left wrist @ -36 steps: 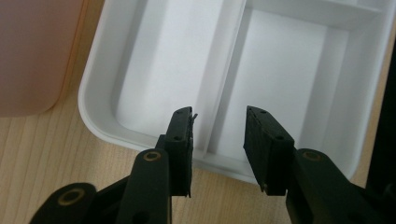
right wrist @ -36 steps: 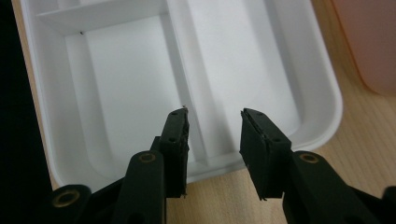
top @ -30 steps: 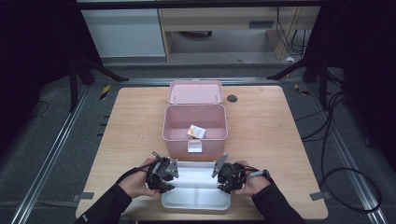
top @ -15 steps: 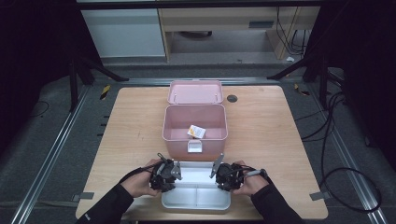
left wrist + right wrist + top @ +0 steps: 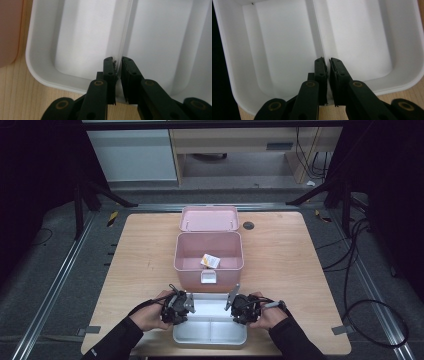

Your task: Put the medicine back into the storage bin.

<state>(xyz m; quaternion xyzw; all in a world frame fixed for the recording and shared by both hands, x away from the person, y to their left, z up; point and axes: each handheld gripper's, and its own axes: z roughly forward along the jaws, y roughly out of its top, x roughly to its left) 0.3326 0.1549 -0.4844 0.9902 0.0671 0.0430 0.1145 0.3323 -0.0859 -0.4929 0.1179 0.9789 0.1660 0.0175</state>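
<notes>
A light wooden tabletop (image 5: 295,270) stands on grey carpet (image 5: 50,285). Black cables (image 5: 365,285) trail at right. Pale cabinets (image 5: 135,152) line the dim far wall.

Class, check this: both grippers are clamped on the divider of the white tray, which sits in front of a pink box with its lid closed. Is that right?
Not quite. The high view shows the pink box open, its lid lying behind it. The rest stands: the left gripper and right gripper pinch the divider of the white tray.

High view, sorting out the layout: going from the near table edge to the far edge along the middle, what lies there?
White two-compartment plastic tray → open pink plastic box holding a small packet → pink lid.
</notes>
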